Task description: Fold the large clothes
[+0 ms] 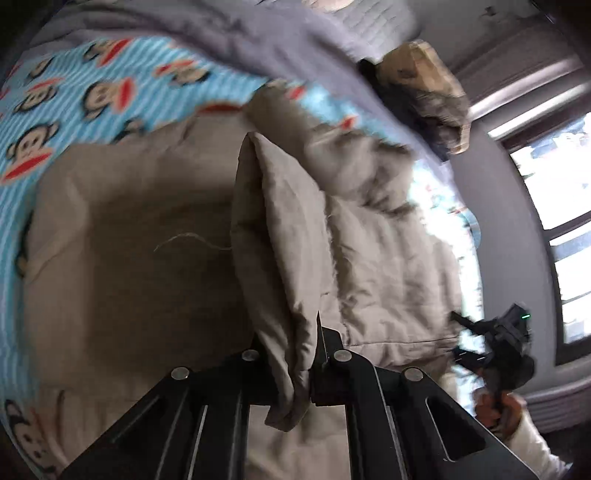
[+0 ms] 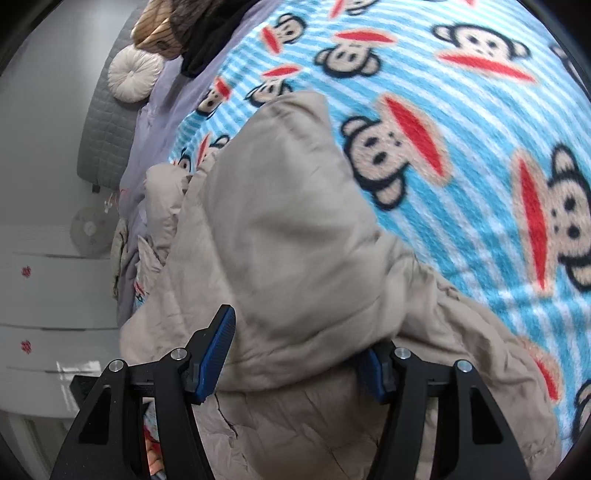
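Observation:
A large beige padded garment (image 1: 373, 258) lies spread over a bed with a blue striped monkey-print blanket (image 1: 110, 85). My left gripper (image 1: 314, 354) is shut on a raised fold of the garment (image 1: 280, 236), which stands up between its black fingers. In the right wrist view, a thick bulge of the same garment (image 2: 288, 251) fills the gap between the blue pads (image 2: 218, 350) of my right gripper (image 2: 299, 365). That gripper stands wide and closed on the bulge. The cloth drapes over its right finger. The right gripper (image 1: 476, 339) also shows at the garment's right edge in the left wrist view.
A grey quilt (image 1: 258, 33) and a heap of tan and black clothes (image 1: 424, 88) lie at the bed's far end. A round cushion (image 2: 135, 74) rests by the grey headboard (image 2: 107, 122). White drawers (image 2: 51, 295) stand beside the bed, and a window (image 1: 561, 206) is on the right.

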Motion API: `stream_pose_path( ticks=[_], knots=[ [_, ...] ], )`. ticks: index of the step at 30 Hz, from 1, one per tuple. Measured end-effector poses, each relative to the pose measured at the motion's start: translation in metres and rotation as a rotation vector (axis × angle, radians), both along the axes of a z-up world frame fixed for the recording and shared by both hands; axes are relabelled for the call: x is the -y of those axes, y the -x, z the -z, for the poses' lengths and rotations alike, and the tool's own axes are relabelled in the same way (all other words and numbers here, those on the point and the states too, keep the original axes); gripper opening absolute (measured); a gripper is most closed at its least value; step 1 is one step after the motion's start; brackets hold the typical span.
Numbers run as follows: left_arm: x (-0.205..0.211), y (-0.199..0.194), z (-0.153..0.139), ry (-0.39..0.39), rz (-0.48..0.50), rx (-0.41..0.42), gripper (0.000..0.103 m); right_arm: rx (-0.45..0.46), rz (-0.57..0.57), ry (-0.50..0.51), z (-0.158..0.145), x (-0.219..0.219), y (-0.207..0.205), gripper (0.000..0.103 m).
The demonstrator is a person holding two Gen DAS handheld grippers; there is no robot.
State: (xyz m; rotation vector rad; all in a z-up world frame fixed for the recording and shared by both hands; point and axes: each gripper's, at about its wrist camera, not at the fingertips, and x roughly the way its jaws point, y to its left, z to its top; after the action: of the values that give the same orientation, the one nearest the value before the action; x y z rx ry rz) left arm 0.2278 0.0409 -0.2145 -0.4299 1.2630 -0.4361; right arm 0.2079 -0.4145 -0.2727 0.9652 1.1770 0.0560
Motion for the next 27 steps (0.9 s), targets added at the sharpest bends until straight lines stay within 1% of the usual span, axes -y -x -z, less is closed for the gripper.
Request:
stream_pose_path(
  ticks=[1,3,4,6,7,8,9,12,15,18,20,21,22,23,24,25,27],
  knots=[
    [-0.001,-0.001,0.010,-0.023,0.004,-0.015,0.011,-0.007,0.001,0.005,0.003,-0.002,-0.002,0.066],
    [0.002,-0.001,0.019,-0.068,0.020,0.002,0.011,-0.023,0.007,0.031,0.010,-0.005,-0.006,0.066],
    [0.004,0.001,0.019,-0.098,0.019,0.018,0.015,-0.030,0.005,0.047,0.014,-0.006,-0.007,0.065],
    [0.002,0.004,0.016,-0.137,0.017,0.028,0.017,-0.042,0.000,0.093,0.016,-0.007,-0.010,0.055],
    [-0.002,0.005,0.013,-0.150,0.005,0.026,0.026,-0.044,-0.012,0.127,0.015,-0.007,-0.011,0.047],
    [-0.005,0.007,0.009,-0.170,-0.014,0.026,0.031,-0.040,-0.027,0.152,0.013,-0.007,-0.012,0.044],
    [-0.014,0.009,0.000,-0.204,-0.042,0.037,0.037,-0.041,-0.033,0.155,0.013,-0.007,-0.012,0.043],
    [-0.042,0.017,-0.024,-0.244,-0.084,0.088,0.037,-0.036,-0.051,0.146,0.001,-0.001,-0.005,0.043],
    [-0.056,0.017,-0.043,-0.257,-0.088,0.116,0.037,-0.022,-0.051,0.217,-0.020,0.003,0.013,0.043],
    [-0.045,0.013,-0.055,-0.279,-0.057,0.134,0.037,0.034,0.009,0.399,-0.056,0.011,0.036,0.043],
    [-0.028,0.007,-0.057,-0.251,-0.029,0.144,0.037,0.078,0.023,0.446,-0.069,0.016,0.036,0.041],
    [-0.020,0.005,-0.057,-0.245,-0.018,0.147,0.037,0.092,0.017,0.446,-0.072,0.017,0.032,0.036],
    [-0.007,0.001,-0.054,-0.252,-0.007,0.149,0.037,0.101,-0.005,0.433,-0.072,0.017,0.022,0.021],
    [0.001,-0.003,-0.050,-0.267,-0.002,0.150,0.037,0.108,-0.027,0.414,-0.070,0.015,0.012,0.015],
    [0.011,-0.007,-0.045,-0.286,-0.002,0.151,0.037,0.117,-0.040,0.401,-0.068,0.012,0.003,0.015],
    [0.018,-0.011,-0.039,-0.320,-0.001,0.152,0.037,0.128,-0.060,0.393,-0.066,0.008,-0.006,0.015],
    [0.026,-0.018,-0.018,-0.429,-0.002,0.140,0.037,0.144,-0.115,0.391,-0.061,-0.002,-0.026,0.015]
  ],
)
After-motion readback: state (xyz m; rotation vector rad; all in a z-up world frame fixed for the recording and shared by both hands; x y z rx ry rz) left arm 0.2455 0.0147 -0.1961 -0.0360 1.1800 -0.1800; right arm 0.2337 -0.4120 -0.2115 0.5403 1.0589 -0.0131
